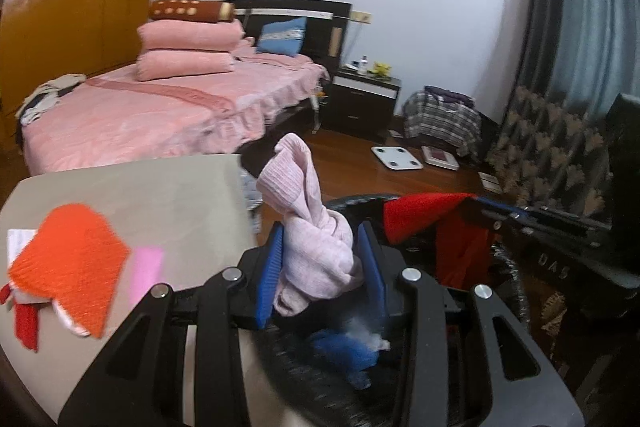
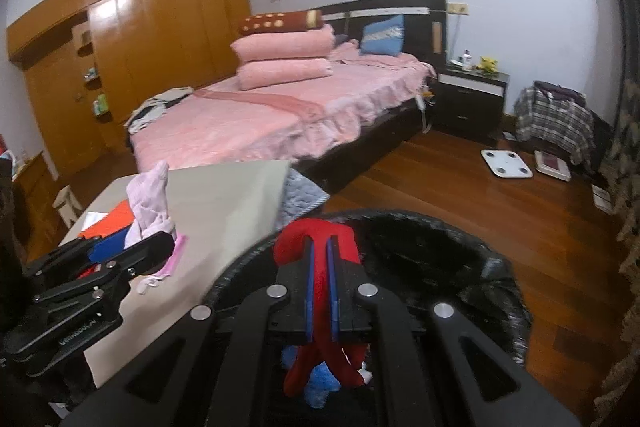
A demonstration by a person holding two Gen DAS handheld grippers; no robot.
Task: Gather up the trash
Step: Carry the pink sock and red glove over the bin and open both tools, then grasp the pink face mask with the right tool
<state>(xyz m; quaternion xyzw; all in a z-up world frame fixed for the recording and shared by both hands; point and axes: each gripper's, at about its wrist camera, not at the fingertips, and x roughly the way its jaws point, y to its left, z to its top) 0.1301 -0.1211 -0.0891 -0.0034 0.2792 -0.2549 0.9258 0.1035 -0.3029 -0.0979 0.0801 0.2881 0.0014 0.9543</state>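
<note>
Here, your left gripper (image 1: 324,259) is clamped on a bunched pale pink cloth (image 1: 312,227), whose twisted top stands up above the blue pads (image 1: 268,267) while a fold hangs below them. In the right wrist view the same gripper (image 2: 132,243) shows at the left, over the grey table (image 2: 224,195), with the pink cloth (image 2: 150,199) rising from it.

Your right gripper (image 2: 320,267) has its jaws drawn nearly together on a red cloth (image 2: 316,239). The red fabric bulges above the pads and trails down beneath them in two strands. From the left wrist view the red cloth (image 1: 432,215) appears to the right, hanging from the black frame of that gripper.

Just beyond and below both grippers sits a round black bin (image 2: 432,259) lined with a dark bag. Inside it, low in both views, lie a blue cloth (image 1: 348,351) and a bit of white material.

On the table to the left lie an orange knitted piece (image 1: 72,263), a pink slip of paper (image 1: 146,271) just beside it, and a white sheet partly beneath the orange piece.

Behind the table is a bed (image 2: 256,131) covered in pink, with folded pink blankets and a brown bolster stacked on it, and a blue pillow at the dark headboard. A dark nightstand (image 2: 468,99) stands beside the bed, and a white bathroom scale (image 2: 506,163) rests on the wooden floor.
</note>
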